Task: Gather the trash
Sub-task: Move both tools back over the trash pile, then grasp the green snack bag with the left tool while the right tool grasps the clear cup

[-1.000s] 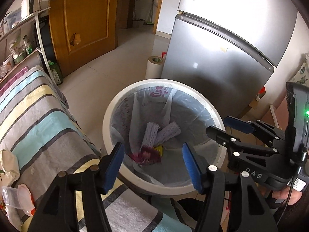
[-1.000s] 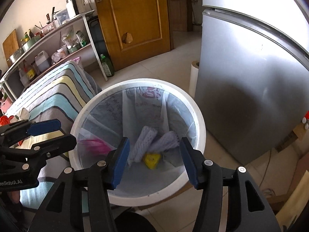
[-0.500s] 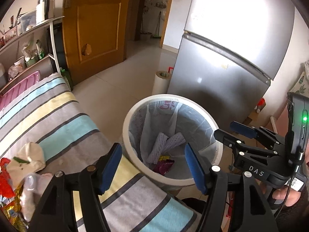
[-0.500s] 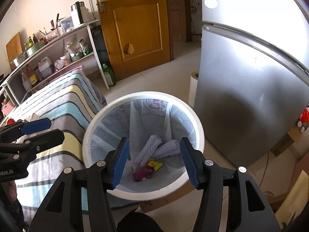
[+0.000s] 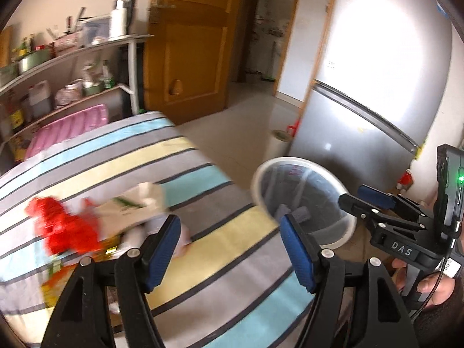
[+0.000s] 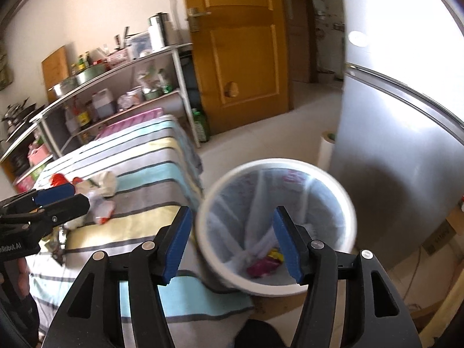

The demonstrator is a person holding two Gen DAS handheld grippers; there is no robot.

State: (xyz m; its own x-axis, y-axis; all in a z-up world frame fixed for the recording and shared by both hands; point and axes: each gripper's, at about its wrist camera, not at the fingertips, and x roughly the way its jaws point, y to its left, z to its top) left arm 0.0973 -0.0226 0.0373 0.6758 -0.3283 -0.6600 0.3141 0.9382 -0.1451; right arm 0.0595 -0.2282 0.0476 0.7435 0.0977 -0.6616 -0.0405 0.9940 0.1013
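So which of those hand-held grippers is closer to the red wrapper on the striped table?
Left. The left hand-held gripper hangs open just beside the red wrapper; the right hand-held gripper, also open, hangs over the bin.

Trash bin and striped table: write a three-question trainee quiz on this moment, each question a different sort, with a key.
1. True or false: the left claw grips a wrapper.
2. The white trash bin stands between the striped table and which appliance? A) washing machine B) refrigerator C) oven
3. Fill in: the loose trash pile still to collect lies on the ______.

Key
1. False: both the left claw and the right claw are open and empty, their jaws just having widened.
2. B, the refrigerator.
3. Striped table; some trash already lies in the lined bin.
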